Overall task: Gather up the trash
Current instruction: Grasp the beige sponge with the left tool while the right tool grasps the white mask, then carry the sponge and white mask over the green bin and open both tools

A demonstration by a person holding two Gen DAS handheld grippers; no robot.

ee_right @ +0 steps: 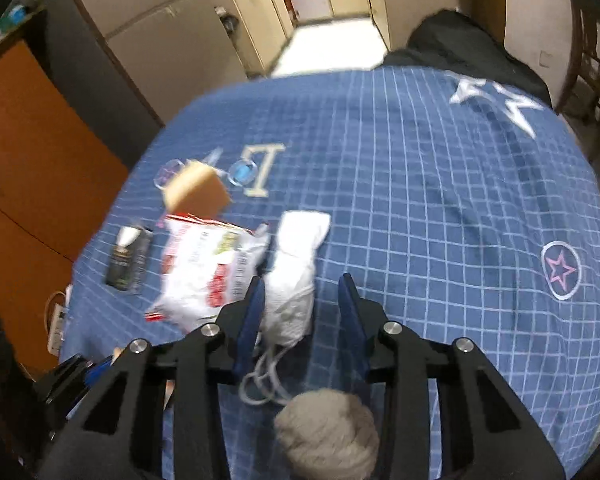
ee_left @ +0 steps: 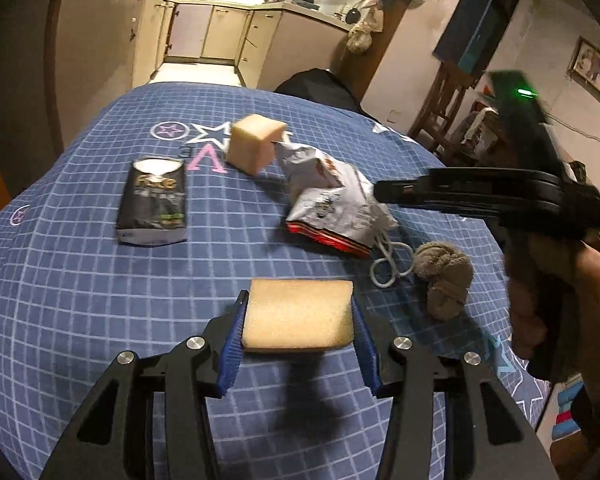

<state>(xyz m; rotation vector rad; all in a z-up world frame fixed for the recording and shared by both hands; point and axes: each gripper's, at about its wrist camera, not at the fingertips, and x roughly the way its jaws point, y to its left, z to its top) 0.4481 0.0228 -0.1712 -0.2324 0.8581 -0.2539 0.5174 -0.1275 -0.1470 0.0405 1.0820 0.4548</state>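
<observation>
My left gripper (ee_left: 298,322) is shut on a tan sponge slab (ee_left: 298,314) and holds it above the blue checked cloth (ee_left: 80,280). Beyond it lie a black packet (ee_left: 153,202), a tan foam cube (ee_left: 256,142), a crumpled white and red snack bag (ee_left: 332,204) and a grey balled sock (ee_left: 446,276) with a white cord. My right gripper (ee_right: 302,300) is open, its jaws either side of a white face mask (ee_right: 296,268). The snack bag (ee_right: 204,268) lies just left of it, the sock ball (ee_right: 328,432) just below it. The right gripper also shows from the side in the left wrist view (ee_left: 380,192).
The cloth-covered table (ee_right: 460,200) drops off at its far edge towards a kitchen floor and cabinets. An orange cupboard (ee_right: 28,168) stands at the left. A dark bag (ee_right: 460,48) sits behind the table. A wooden chair (ee_left: 448,104) stands at the right.
</observation>
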